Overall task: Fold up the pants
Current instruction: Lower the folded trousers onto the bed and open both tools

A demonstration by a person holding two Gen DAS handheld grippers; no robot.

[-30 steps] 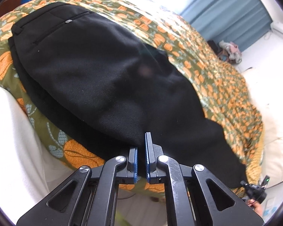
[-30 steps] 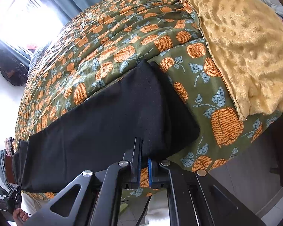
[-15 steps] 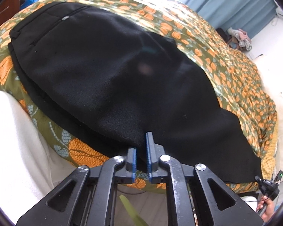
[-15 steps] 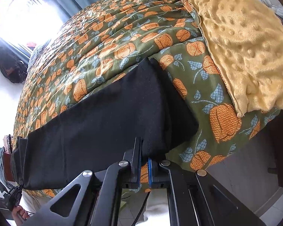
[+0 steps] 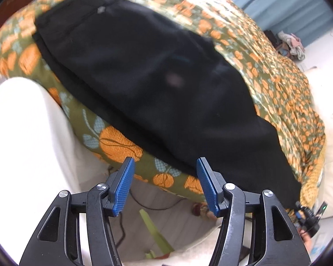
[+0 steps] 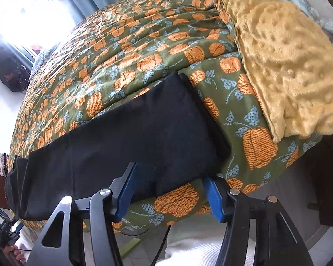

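Note:
Black pants (image 5: 157,84) lie folded lengthwise along the near edge of a bed, waistband at the upper left of the left wrist view, leg ends (image 6: 188,119) at the right of the right wrist view. My left gripper (image 5: 165,166) hangs just off the pants' near edge, its jaws opening, nothing between the blue pads. My right gripper (image 6: 168,177) sits at the hem corner, its jaws opening too; the cloth edge lies between the pads without being pressed. The other gripper (image 6: 4,230) shows at the far lower left.
A green bedspread (image 6: 144,44) with orange fruit print covers the bed. A yellow dimpled blanket (image 6: 288,66) lies at the right. A white sleeve or trouser leg (image 5: 26,155) is at the left, floor with a cable (image 5: 122,228) below.
Both grippers were shut on the pants' near edge and have let go; their jaws now stand apart. The left gripper has drawn back slightly from the cloth.

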